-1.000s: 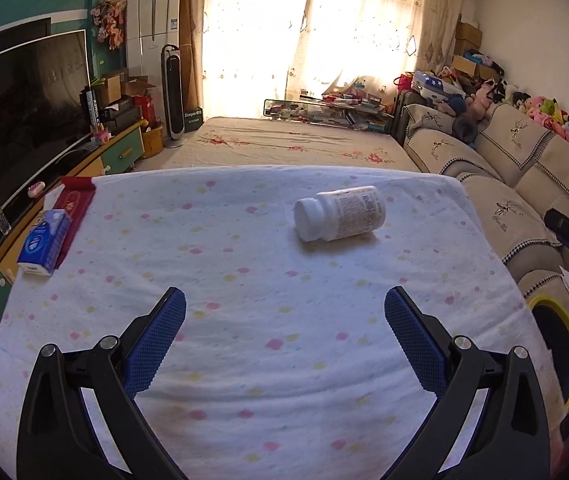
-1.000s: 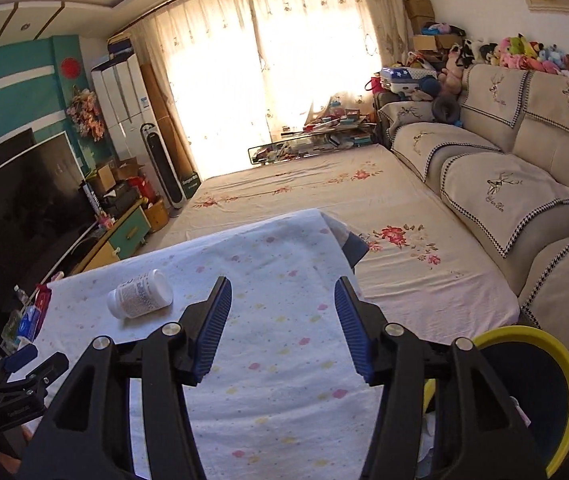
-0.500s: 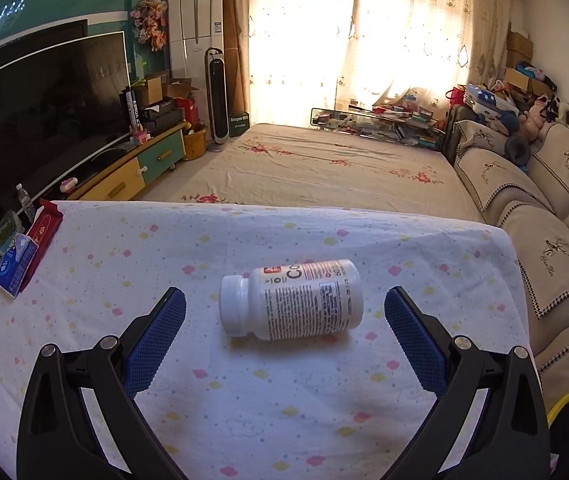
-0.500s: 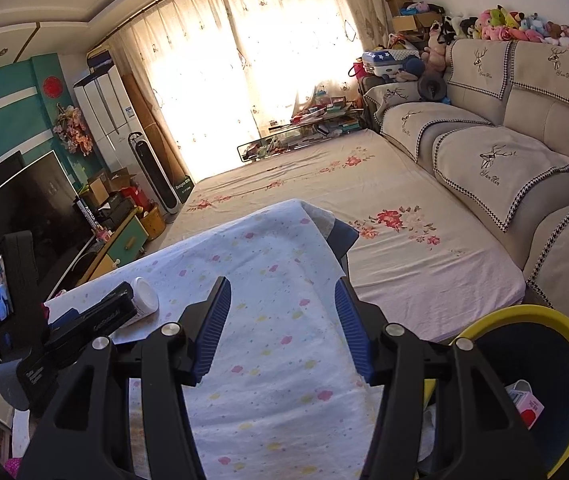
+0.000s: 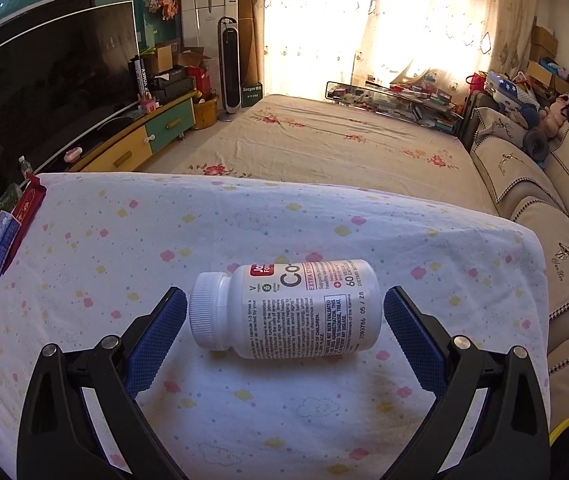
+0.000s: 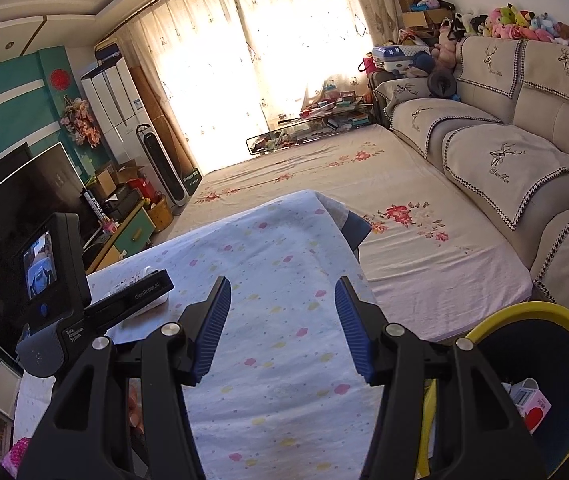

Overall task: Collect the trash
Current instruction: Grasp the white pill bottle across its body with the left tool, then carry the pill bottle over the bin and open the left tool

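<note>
A white pill bottle [image 5: 288, 310] lies on its side on the cloud-print tablecloth [image 5: 244, 232], cap to the left. My left gripper [image 5: 284, 300] is open, one blue pad on each side of the bottle, with small gaps to cap and base. In the right wrist view the left gripper's black body [image 6: 96, 308] covers most of the bottle [image 6: 140, 276]. My right gripper [image 6: 282, 322] hovers open over the cloth with nothing between its fingers. A yellow-rimmed bin [image 6: 544, 380] with some trash inside stands low at the right.
A blue tissue pack [image 5: 0, 246] and a red packet [image 5: 28, 208] lie at the table's left edge. A TV [image 5: 44, 80] and a low cabinet [image 5: 144, 140] line the left wall; a sofa [image 6: 504, 152] runs along the right. A floral mat [image 5: 344, 148] covers the floor beyond.
The left gripper has come forward to the bottle, which lay well ahead before and is now between its open pads. The right gripper has stayed nearly still, and the bin shows more.
</note>
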